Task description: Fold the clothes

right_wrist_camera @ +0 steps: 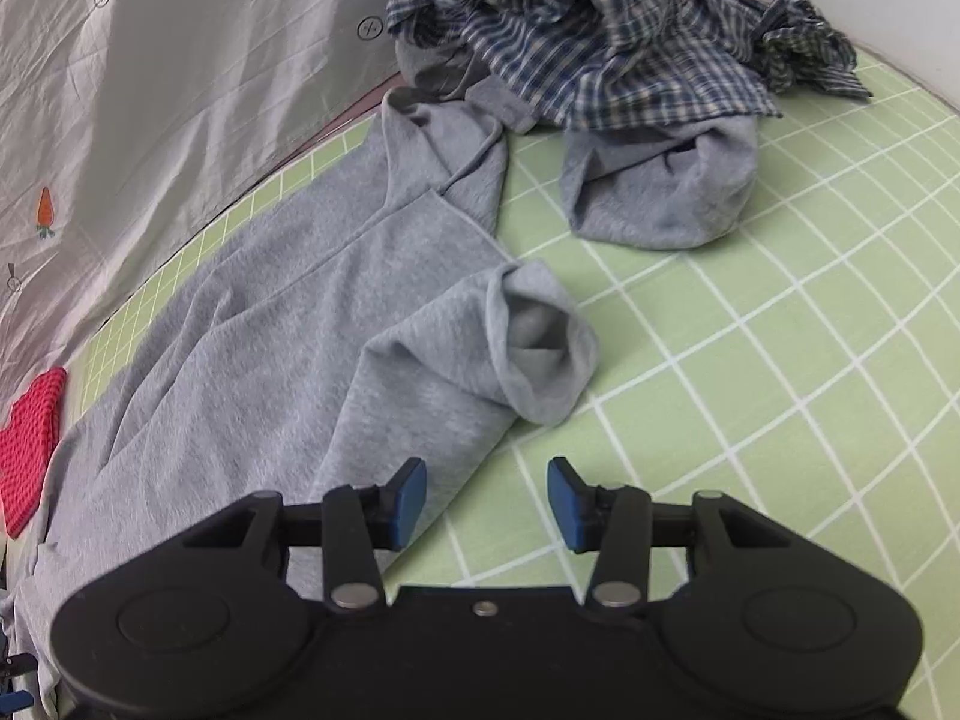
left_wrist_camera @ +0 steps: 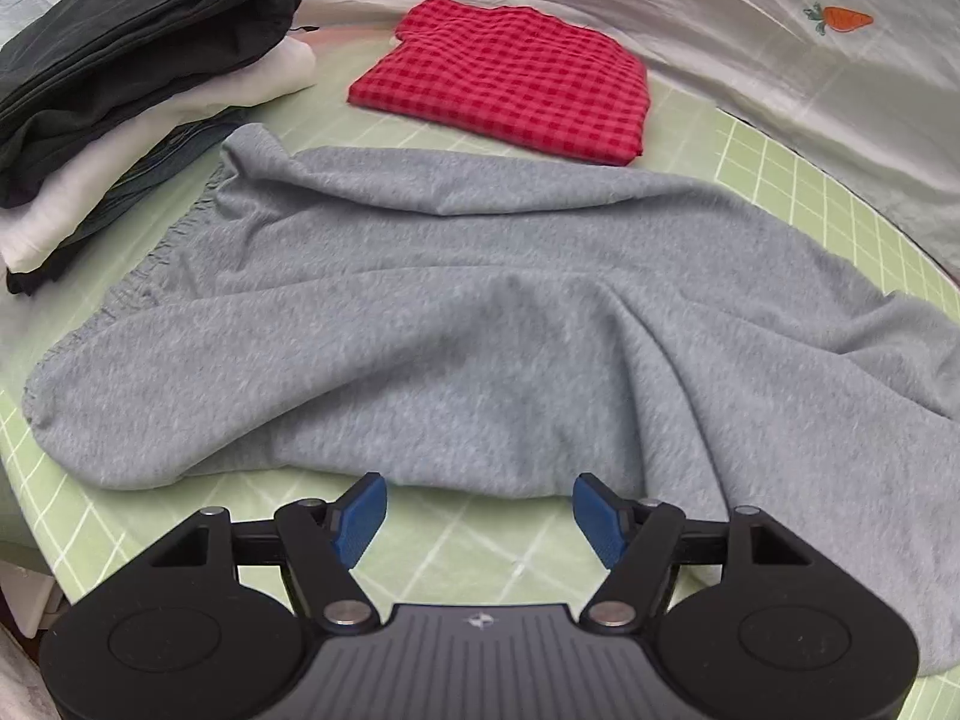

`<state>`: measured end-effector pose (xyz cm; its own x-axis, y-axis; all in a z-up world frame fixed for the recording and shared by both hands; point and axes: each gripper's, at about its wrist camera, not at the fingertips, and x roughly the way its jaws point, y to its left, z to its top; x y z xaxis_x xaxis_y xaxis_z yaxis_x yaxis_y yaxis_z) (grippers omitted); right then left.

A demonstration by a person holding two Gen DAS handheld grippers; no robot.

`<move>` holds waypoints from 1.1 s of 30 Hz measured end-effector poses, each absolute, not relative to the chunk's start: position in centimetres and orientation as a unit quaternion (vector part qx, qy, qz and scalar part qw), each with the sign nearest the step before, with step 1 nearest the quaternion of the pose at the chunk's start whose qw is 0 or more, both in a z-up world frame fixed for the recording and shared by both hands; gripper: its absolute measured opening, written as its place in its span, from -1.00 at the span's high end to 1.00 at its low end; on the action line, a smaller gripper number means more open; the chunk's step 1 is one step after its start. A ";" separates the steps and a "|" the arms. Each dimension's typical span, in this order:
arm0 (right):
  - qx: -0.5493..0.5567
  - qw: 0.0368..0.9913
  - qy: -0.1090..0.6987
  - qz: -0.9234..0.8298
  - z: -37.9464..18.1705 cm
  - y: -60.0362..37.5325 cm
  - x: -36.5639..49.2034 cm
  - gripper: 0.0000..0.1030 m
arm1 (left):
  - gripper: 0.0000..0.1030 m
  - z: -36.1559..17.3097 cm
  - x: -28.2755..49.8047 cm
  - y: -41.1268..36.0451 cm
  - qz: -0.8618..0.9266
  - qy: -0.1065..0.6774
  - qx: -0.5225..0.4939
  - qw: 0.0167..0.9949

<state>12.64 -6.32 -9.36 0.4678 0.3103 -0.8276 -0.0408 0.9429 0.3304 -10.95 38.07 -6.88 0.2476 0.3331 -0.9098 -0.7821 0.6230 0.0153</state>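
- Hovering low in their frames, left gripper (left_wrist_camera: 479,510) and right gripper (right_wrist_camera: 486,495) both have blue fingers spread apart, gripping nothing.
- Grey sweatpants (left_wrist_camera: 456,324) lie unfolded across mid-frame on the green grid mat (right_wrist_camera: 750,372).
- Beyond: folded red checked cloth (left_wrist_camera: 510,78) upper centre, stacked folded clothes (left_wrist_camera: 120,72) upper left.
- Crumpled plaid shirt (right_wrist_camera: 600,18) sits at the right view's top.

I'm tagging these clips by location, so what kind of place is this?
Most likely a bedroom, with laundry being folded on a bed. A green grid sheet covers the surface, a carrot-print sheet lies behind it, and a stack of folded clothes sits beside gray sweatpants.
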 end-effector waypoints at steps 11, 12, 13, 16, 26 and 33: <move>0.132 0.871 0.461 0.107 -7.9 -4.7 13.5 0.97 | -0.45 -7.5 -17.9 41.9 0.439 0.476 -0.271 0.712; 0.127 0.879 0.447 0.107 -6.7 -5.1 13.0 0.98 | -0.45 -7.6 -18.6 42.4 0.447 0.478 -0.272 0.705; 0.123 0.888 0.432 0.105 -5.3 -5.5 12.3 0.98 | -0.45 -7.5 -19.3 42.9 0.455 0.477 -0.271 0.702; 0.130 0.911 0.380 0.090 -0.6 -7.4 10.3 0.98 | -0.45 -7.4 -21.1 44.8 0.473 0.468 -0.273 0.695; 0.103 0.919 0.381 -0.006 -0.2 -10.4 9.1 0.98 | -0.45 -9.5 -26.0 50.5 0.529 0.410 -0.353 0.653; 0.106 0.924 0.367 -0.035 0.7 -10.8 8.1 0.98 | -0.45 -10.5 -26.4 52.4 0.538 0.396 -0.365 0.649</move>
